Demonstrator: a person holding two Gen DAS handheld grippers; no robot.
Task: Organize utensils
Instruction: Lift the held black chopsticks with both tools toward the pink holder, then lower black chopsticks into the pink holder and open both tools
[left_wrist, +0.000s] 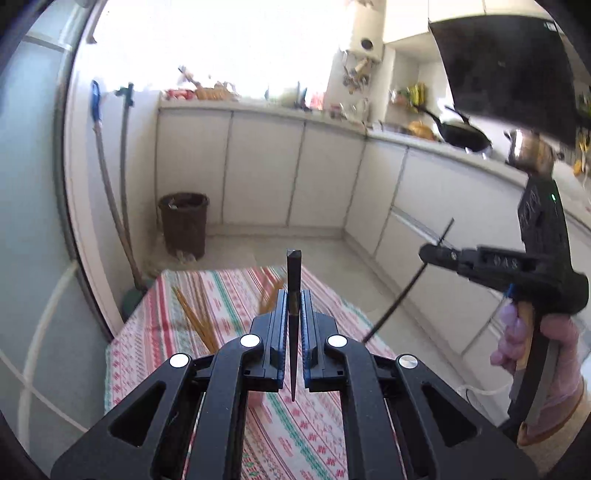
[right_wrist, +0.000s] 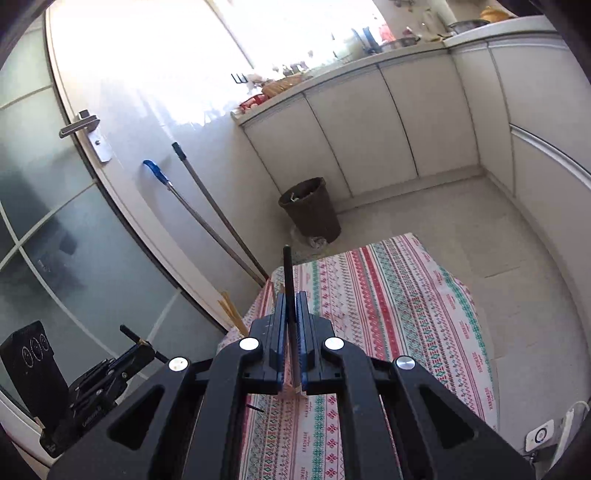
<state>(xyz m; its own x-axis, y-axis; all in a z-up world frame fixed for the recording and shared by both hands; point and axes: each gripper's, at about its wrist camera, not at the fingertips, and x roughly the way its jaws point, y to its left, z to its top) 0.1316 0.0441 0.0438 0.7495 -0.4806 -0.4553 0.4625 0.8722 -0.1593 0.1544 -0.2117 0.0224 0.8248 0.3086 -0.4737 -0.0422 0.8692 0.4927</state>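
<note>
Countertop clutter beneath the overexposed window is too blurred to identify. Wooden chopsticks on the patterned tablecloth disappear behind the left gripper. The tablecloth's near part is hidden by both gripper bodies.

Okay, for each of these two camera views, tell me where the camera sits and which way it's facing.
Left wrist: on the left gripper, aimed down over the striped tablecloth toward the cabinets; its jaws are shut on a black chopstick; a gloved hand holds the right gripper.
Right wrist: on the right gripper, facing the tablecloth, door and mops; its jaws are shut on a black chopstick; left gripper at lower left.
Shared: tablecloth, brown wastebasket, wooden chopsticks.
</note>
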